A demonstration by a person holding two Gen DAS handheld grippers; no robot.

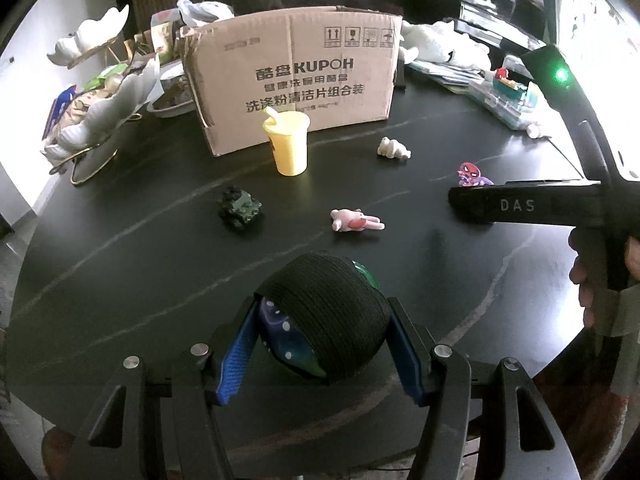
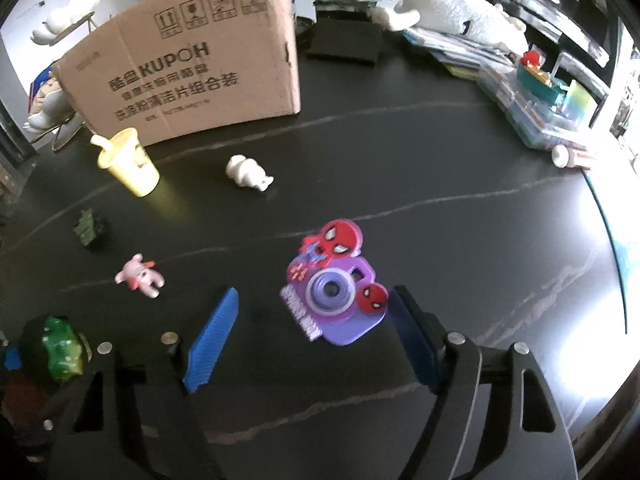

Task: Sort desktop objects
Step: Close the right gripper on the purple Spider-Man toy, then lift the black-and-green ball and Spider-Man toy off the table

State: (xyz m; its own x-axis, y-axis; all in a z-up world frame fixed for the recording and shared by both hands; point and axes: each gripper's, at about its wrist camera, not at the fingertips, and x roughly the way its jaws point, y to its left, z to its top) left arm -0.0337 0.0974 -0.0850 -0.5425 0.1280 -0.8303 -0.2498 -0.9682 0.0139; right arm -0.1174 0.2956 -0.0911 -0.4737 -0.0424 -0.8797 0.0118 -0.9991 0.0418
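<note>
My left gripper [image 1: 322,320] is shut on a round ball wrapped in a black band [image 1: 332,316], with blue and green showing at its sides. My right gripper [image 2: 314,304] is open, its blue pads either side of a purple Spider-Man toy camera [image 2: 334,284] lying on the black table; the right pad is close to the toy. The camera also shows in the left wrist view [image 1: 472,174]. A pink rabbit figure [image 1: 356,220], a green toy vehicle [image 1: 240,210], a white figure [image 1: 394,148] and a yellow cup with straw [image 1: 290,142] lie on the table.
A cardboard box [image 1: 296,76] stands open-topped behind the cup. White shell-shaped dishes [image 1: 108,108] with clutter sit at the left. A white plush [image 2: 452,8], stacked plastic cases [image 2: 536,100] and a black pad [image 2: 346,42] line the far right.
</note>
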